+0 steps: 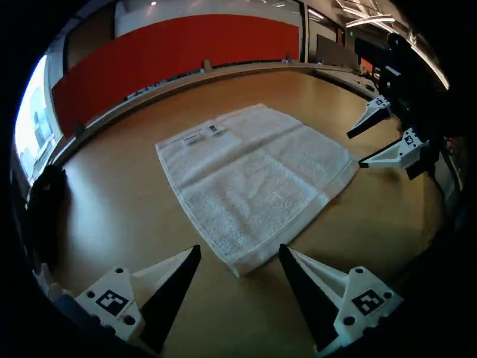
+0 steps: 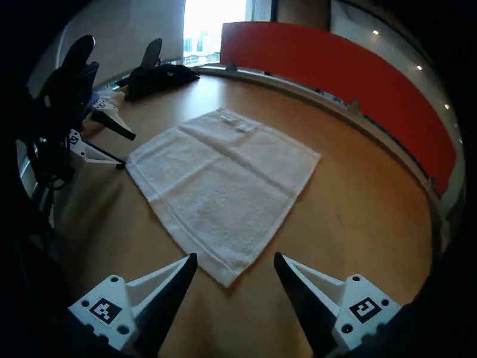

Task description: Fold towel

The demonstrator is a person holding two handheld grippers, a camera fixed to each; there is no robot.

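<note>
L gripper (image 1: 238, 247) is spread wide & holds nothing; one corner of the white towel (image 1: 250, 179) lies just ahead of its tips. R gripper (image 2: 235, 255) is the same: wide apart, empty, w/ another towel corner just before it. Towel lies flat & unfolded mid-way on the wooden table (image 1: 119, 203), well off the far edge by the red panel (image 1: 179, 53).

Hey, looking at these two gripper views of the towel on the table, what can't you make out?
Left gripper view: the tags on the towel are too small to make out.
Left gripper view: right gripper, body lost in shadow at the right edge.
Right gripper view: the dark heap at the far end of the table is too dark to identify.
Both views: towel's underside, hidden by the towel itself.
</note>
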